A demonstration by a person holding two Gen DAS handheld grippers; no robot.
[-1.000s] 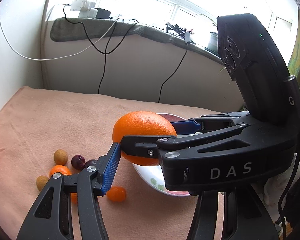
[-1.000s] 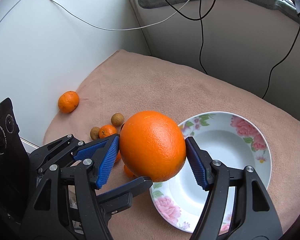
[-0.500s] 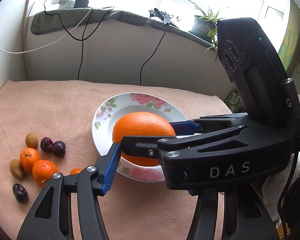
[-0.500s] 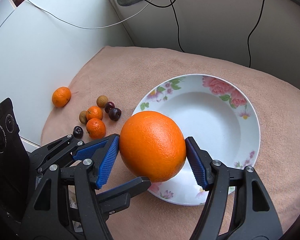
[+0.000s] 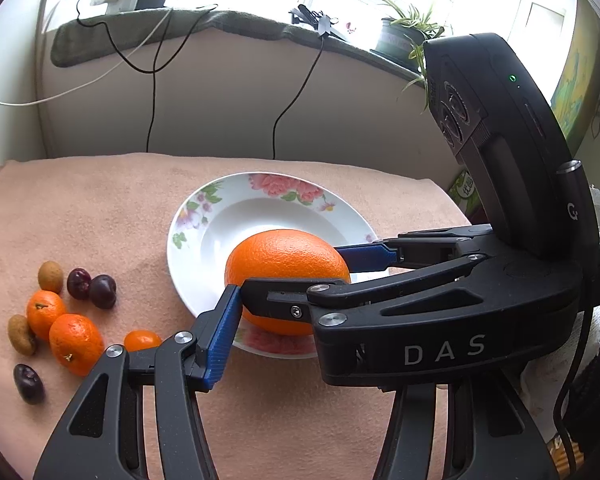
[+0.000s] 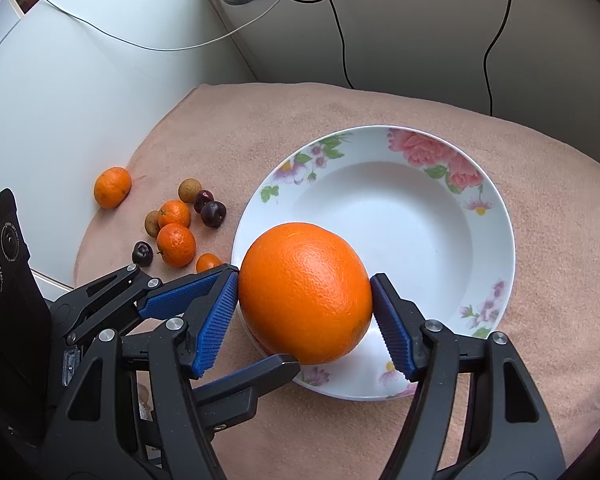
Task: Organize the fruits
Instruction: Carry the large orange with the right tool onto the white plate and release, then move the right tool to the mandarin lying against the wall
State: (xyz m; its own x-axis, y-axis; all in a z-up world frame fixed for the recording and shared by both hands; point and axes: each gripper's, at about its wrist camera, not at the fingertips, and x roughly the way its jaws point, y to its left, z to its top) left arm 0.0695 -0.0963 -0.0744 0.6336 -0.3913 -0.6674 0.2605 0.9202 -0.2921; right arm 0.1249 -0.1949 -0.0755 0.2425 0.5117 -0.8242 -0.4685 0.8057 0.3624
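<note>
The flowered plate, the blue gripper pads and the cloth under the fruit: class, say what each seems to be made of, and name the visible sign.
Flowered plate: probably glazed ceramic, glossy white with printed pink flowers and soft reflections. Blue gripper pads: likely moulded rubber or plastic, matte, with fine ribs across the face. Cloth: peach fleece or towelling by its look, with a soft, fuzzy, unshiny nap.

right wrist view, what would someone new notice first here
A big orange fills the middle, pinched between the blue pads of the right claw above the near rim of a white flowered plate on the peach cloth. The left claw reaches in beside it from the left, its blue pad ending at the orange. Left of the plate lies a scatter of small fruit.
</note>
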